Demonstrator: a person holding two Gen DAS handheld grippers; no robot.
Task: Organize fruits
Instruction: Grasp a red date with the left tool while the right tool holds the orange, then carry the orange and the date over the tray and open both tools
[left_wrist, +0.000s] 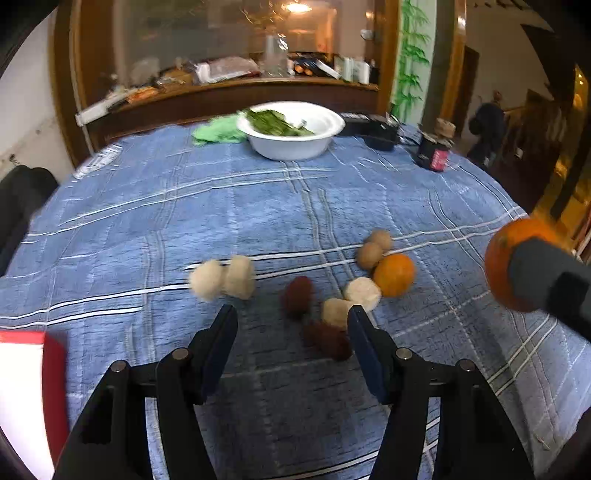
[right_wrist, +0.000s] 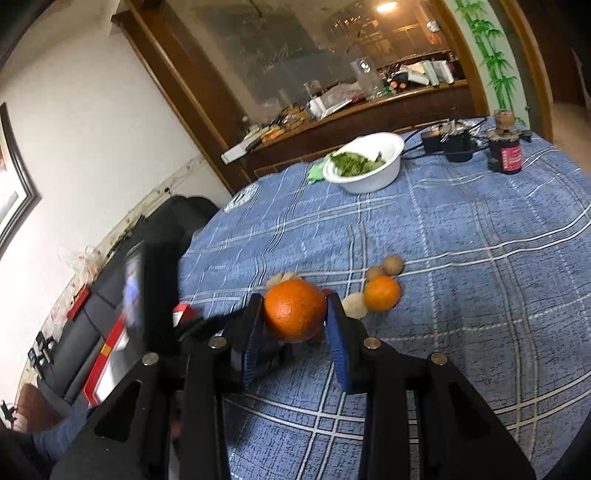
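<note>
My right gripper (right_wrist: 295, 314) is shut on an orange (right_wrist: 294, 309) and holds it above the blue checked tablecloth (right_wrist: 461, 277); the held orange also shows at the right edge of the left wrist view (left_wrist: 496, 258). My left gripper (left_wrist: 291, 319) is open and empty, low over the cloth. Just ahead of it lie two dark red fruits (left_wrist: 298, 295), pale round fruits (left_wrist: 221, 282), two brown round fruits (left_wrist: 373, 248) and a second orange (left_wrist: 393, 274). The second orange also shows in the right wrist view (right_wrist: 381, 293).
A white bowl with green leaves (left_wrist: 295, 142) stands at the far side, with a green cloth (left_wrist: 218, 131) beside it. A dark jar (left_wrist: 434, 149) and a black device (left_wrist: 373, 127) are at the far right. A red and white box (left_wrist: 29, 391) sits at the near left.
</note>
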